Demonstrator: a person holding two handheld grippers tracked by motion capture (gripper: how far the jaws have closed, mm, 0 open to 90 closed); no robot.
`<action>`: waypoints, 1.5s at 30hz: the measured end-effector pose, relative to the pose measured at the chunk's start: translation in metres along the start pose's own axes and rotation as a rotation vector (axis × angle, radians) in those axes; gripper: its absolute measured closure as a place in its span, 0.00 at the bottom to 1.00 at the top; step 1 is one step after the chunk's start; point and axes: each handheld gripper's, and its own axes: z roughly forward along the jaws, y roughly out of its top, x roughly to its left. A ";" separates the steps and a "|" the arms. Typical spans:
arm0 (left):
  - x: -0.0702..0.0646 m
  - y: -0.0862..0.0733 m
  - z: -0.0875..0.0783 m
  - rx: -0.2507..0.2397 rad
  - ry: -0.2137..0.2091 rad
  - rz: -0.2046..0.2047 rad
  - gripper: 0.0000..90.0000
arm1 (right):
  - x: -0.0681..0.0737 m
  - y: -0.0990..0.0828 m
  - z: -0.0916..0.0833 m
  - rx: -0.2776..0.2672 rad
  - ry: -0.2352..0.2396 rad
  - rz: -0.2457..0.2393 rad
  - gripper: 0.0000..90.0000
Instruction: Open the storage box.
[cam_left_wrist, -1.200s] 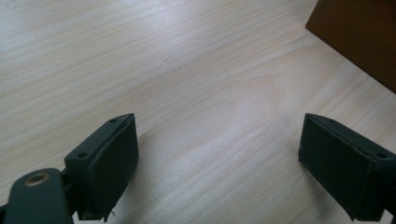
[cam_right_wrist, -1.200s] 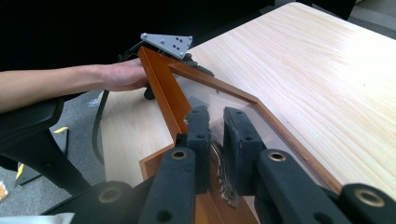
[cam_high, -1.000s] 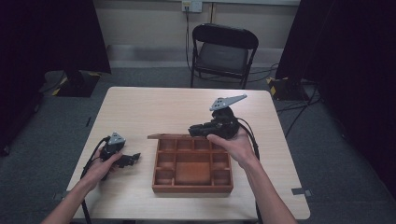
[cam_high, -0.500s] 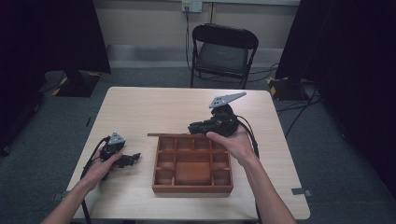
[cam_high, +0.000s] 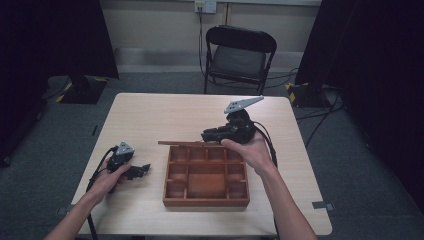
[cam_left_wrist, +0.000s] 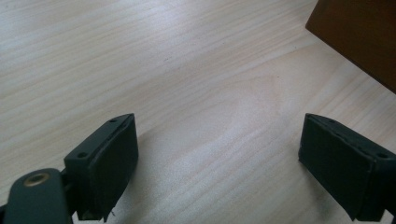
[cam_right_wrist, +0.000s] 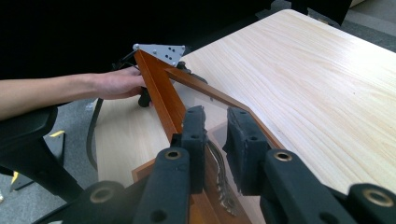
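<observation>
A brown wooden box (cam_high: 206, 202) with several compartments stands on the table, toward its near right. Its lid (cam_high: 181, 143), a wooden frame (cam_right_wrist: 159, 88) around a clear pane, is tilted up over the box's far edge. My right gripper (cam_high: 207, 135) is shut on that pane, the jaws (cam_right_wrist: 215, 116) pinching it just inside the frame. My left gripper (cam_high: 141, 170) rests low on the table to the left of the box, open, with bare tabletop between its jaws (cam_left_wrist: 219, 158). A corner of the box (cam_left_wrist: 359, 37) shows at the upper right of the left gripper view.
The pale wooden table (cam_high: 165, 115) stretches wide behind and left of the box. A black folding chair (cam_high: 240, 55) stands beyond its far edge. Cables trail from both grippers, and dark curtains flank the room.
The right gripper has risen slightly and moved a little away from the person, tilting the lid up with it. The left gripper stays still.
</observation>
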 end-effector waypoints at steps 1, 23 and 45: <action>0.000 0.000 0.000 0.000 0.000 0.000 0.13 | 0.000 0.000 0.000 0.002 0.001 0.002 0.86; 0.000 0.000 0.000 0.000 0.000 0.000 0.13 | -0.006 0.004 0.000 -0.004 0.018 0.011 0.86; 0.000 0.000 0.000 0.000 0.000 0.000 0.13 | -0.006 0.003 0.000 -0.006 0.020 0.013 0.86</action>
